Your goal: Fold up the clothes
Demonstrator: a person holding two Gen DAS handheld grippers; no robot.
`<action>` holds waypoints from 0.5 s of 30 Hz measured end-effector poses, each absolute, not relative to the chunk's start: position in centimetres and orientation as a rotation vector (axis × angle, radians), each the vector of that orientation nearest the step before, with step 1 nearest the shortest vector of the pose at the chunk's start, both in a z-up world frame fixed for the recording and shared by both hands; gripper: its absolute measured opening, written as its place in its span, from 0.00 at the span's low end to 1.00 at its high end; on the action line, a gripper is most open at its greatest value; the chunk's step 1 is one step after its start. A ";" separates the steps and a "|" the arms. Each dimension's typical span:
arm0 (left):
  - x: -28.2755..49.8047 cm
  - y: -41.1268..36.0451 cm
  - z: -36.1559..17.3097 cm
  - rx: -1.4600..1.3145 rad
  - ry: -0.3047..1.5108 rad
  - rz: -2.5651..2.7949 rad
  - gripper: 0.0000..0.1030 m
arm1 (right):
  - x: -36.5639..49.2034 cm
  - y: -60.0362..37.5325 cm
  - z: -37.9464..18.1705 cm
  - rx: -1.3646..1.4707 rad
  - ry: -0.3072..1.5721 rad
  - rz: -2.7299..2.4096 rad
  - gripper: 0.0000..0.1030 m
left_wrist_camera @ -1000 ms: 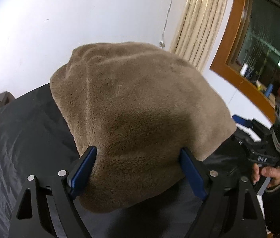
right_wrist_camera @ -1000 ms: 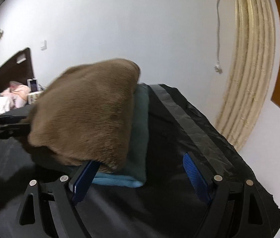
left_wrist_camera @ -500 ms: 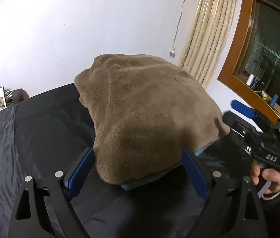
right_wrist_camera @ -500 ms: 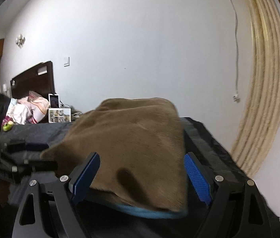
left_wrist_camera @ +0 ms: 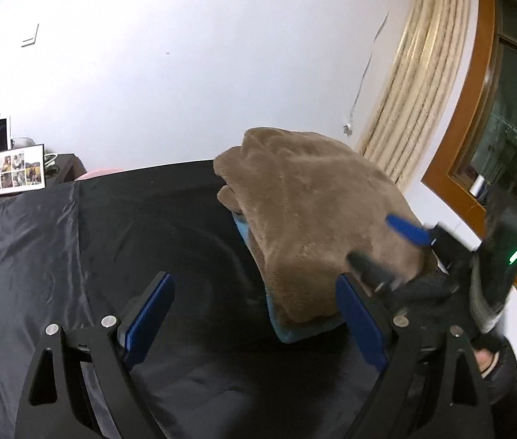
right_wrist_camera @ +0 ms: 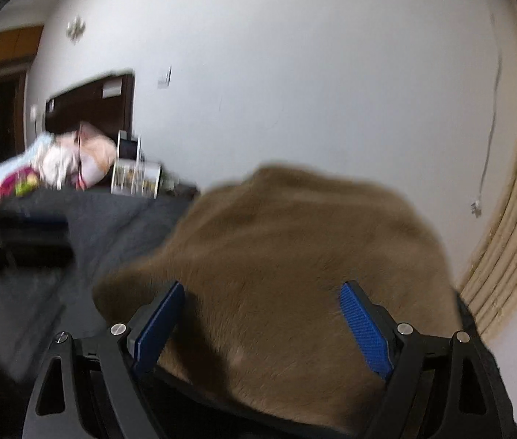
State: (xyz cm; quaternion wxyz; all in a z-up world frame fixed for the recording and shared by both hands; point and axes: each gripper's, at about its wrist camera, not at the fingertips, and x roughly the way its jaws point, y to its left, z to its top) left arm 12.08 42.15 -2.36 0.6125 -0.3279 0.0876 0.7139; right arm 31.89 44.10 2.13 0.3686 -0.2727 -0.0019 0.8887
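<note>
Your folded brown fleece (left_wrist_camera: pixel 317 226) lay on the black-covered surface (left_wrist_camera: pixel 119 241), stacked on a blue-teal garment (left_wrist_camera: pixel 295 331) whose edge peeked out along its near and left sides. From your left gripper (left_wrist_camera: pixel 255 322) the pile sat ahead and to the right: its near corner reached up to the right jaw, while the left jaw stood over bare black cloth. From your right gripper (right_wrist_camera: pixel 262 320) the brown fleece (right_wrist_camera: pixel 295 256) filled the space straight ahead and ran beneath both jaws, so I judged your right hand the nearer and better centred of the two.

The pile's long axis ran away from you toward the white wall (left_wrist_camera: pixel 185 73), slightly slanted toward the curtain (left_wrist_camera: pixel 423 84) in the left wrist view.

Your left jaws stood wide with nothing pinched between them. Your right jaws were opening, the fleece below and between them but neither pad pressing on it, as far as that blurred view let me tell.

The fleece looked thick, plush and matte, with rounded, puffy edges rather than crisp creases; it would likely compress and spring back. The surface cover was thin, glossy and wrinkled, probably slippery under the pile.
</note>
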 end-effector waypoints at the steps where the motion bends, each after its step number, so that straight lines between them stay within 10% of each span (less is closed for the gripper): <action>1: 12.1 42.2 -2.4 -0.758 0.209 1.653 0.89 | 31.6 44.0 1.3 -0.734 -0.024 2.264 0.90; 15: 15.3 44.5 -3.9 -0.747 0.381 1.676 0.90 | 33.6 41.9 1.8 -0.661 -0.029 2.244 0.93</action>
